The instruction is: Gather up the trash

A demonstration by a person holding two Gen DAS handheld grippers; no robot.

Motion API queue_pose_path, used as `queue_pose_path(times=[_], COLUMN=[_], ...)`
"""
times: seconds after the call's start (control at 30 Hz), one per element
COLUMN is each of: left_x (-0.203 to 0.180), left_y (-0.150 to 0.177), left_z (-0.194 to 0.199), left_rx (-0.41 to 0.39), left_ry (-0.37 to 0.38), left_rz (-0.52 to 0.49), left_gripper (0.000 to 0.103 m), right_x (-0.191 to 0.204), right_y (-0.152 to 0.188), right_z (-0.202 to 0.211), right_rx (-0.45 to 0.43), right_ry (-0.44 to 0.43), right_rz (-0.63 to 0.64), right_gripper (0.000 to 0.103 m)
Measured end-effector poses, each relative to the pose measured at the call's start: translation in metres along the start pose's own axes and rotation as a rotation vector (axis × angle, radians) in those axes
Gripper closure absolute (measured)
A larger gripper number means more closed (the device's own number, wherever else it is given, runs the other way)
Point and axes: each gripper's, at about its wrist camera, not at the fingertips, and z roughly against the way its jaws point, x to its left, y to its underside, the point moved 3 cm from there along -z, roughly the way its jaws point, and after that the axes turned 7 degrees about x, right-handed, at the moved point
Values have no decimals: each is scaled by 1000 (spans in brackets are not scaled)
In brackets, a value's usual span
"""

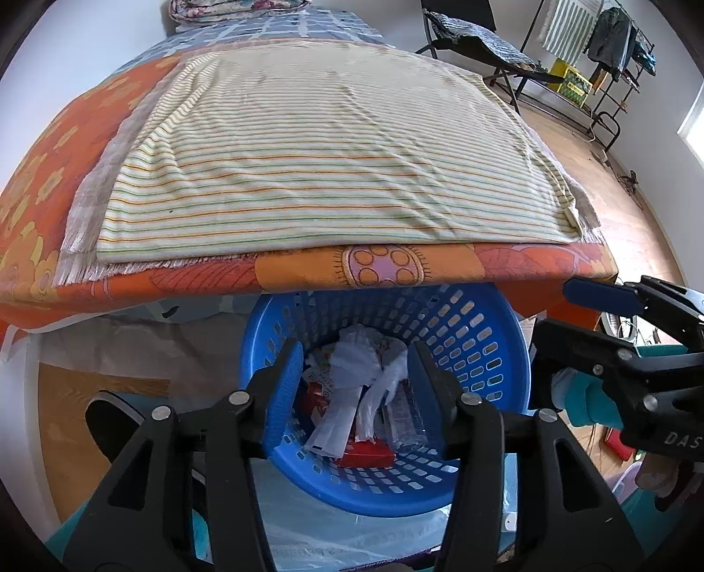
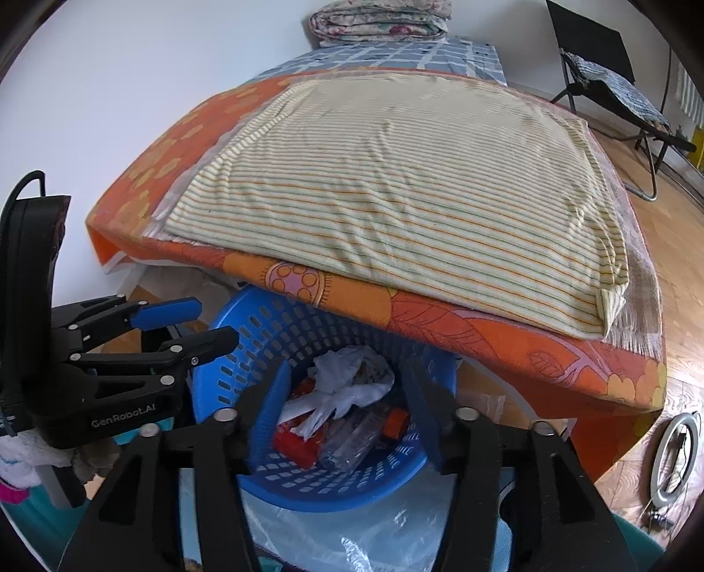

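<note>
Trash (image 1: 352, 396) sits piled in the blue basket (image 1: 475, 334) on the floor, tucked at the foot of the bed (image 1: 79, 185). I can see white crumpled paper (image 2: 347, 383), a red packet (image 1: 365, 457) and a clear plastic wrapper (image 2: 352, 440) down in there.

Both grippers point down over the basket. The left gripper (image 1: 354, 387) has its jaws apart with nothing between them. The right gripper (image 2: 347, 396) is spread too, and it holds nothing.

From the basket, the striped cloth (image 1: 308, 167) on the bed lies at 12 o'clock. A black chair (image 1: 475, 39) stands at about 2 o'clock, far off.

The drop looks done to me. To do it well, lift both grippers straight up so no finger catches the basket rim. Then check the bed and floor for more bits. None show on the striped cloth from here.
</note>
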Motion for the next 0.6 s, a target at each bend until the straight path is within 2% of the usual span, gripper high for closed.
queue_pose_path(times=[0.03,0.07,0.6], left_x=[1,2,8], left_y=[0,-1,-8], left_z=[0,1,9], left_rx=[-3,-10,-34], left_ry=[-4,-8,-15], left_rz=[2,6,35], left_gripper=[41,40,40], right_x=[0,0,-4], right_y=[-1,-1,-5], right_z=[1,1,7], right_rx=[-3,-4,-28], right_ry=[3,6,42], right_rz=[0,0,-14], right_gripper=[43,43,42])
